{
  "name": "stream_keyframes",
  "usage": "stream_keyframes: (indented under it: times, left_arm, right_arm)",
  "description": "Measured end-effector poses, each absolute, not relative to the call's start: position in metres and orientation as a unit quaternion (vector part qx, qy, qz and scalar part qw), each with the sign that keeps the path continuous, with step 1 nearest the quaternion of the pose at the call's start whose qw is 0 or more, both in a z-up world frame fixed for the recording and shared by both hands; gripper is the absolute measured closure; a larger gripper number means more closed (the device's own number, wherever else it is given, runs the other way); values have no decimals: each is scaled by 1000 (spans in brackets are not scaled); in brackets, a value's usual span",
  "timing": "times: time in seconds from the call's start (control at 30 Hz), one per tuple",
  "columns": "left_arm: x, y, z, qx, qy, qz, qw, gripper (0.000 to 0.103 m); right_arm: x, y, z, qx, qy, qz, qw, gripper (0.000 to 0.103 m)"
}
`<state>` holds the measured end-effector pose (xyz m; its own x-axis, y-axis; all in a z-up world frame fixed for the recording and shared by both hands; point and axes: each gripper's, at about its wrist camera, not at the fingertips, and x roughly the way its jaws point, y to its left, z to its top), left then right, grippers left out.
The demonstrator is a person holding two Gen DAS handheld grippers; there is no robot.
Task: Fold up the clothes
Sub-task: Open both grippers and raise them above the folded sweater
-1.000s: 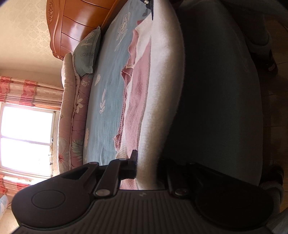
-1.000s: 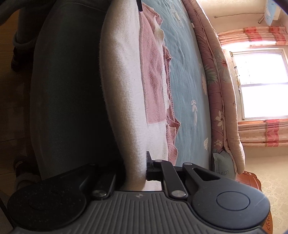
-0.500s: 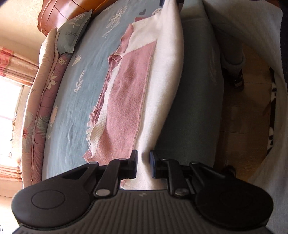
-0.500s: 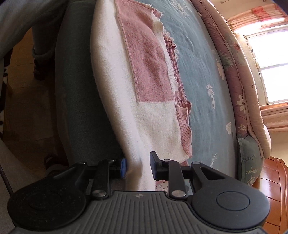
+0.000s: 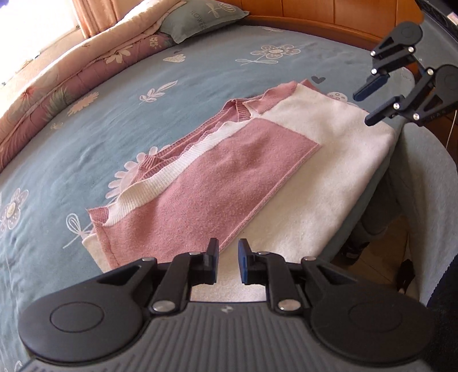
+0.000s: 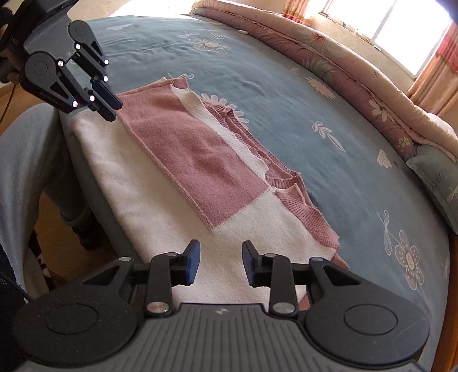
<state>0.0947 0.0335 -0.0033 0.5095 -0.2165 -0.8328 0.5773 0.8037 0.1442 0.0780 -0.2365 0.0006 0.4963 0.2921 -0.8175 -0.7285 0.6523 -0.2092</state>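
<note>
A pink and white knit sweater [image 5: 229, 171] lies folded flat on the blue flowered bedsheet [image 5: 114, 108], along the bed's near edge; it also shows in the right wrist view [image 6: 200, 160]. My left gripper [image 5: 228, 259] is open and empty, just above the sweater's near end. My right gripper [image 6: 220, 259] is open and empty above the sweater's other end. Each gripper shows in the other's view: the right gripper [image 5: 369, 106] at the far white corner, the left gripper [image 6: 110, 104] by the far pink corner.
A rolled pink floral quilt [image 6: 357, 71] and a blue-green pillow [image 5: 200, 20] lie along the bed's far side. A wooden headboard [image 5: 343, 17] stands at one end. The person's grey-trousered legs [image 6: 25, 160] and wooden floor are beside the bed edge.
Both grippers have let go of the sweater's edge, opened and swung up from the bed's side to above the bed. The sweater now lies folded flat.
</note>
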Motion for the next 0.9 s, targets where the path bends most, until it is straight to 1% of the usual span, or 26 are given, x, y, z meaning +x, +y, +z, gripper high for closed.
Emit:
stream_keyframes:
  times: [0.1,0.17,0.23,0.33,0.47,0.6,0.7,0.77,0.9]
  left_arm:
    - [89,40,-30,201,469,-221,831,87]
    - [84,51,-32,190,480,-211,830,87]
    - [78,64,-32,177,488,-202,831,83]
    - [75,79,-26,162,493,-190,834,82]
    - [97,72,-21,145,481,-173,847,80]
    - [120,64,-18,127,470,-156,859,79]
    - [126,61,-31,115,477,-140,860,79]
    - [126,63,-38,97,479,-131,863,79]
    - [128,69,-37,66,484,-118,865,79]
  right_arm:
    - [83,-244,-28,-236,428,304,818,66]
    - [78,-253,-51,-224,450,288,815,66]
    - [73,-266,-61,-205,452,280,822,63]
    - [76,-278,-51,-162,455,271,832,63]
    - [98,-271,-45,-118,437,249,857,62]
    - [119,-265,-43,-72,420,223,877,61]
    - [125,-267,-63,-37,435,198,878,55]
    - [119,-273,-70,-4,421,192,886,51]
    - [113,-284,-73,58,411,174,893,50]
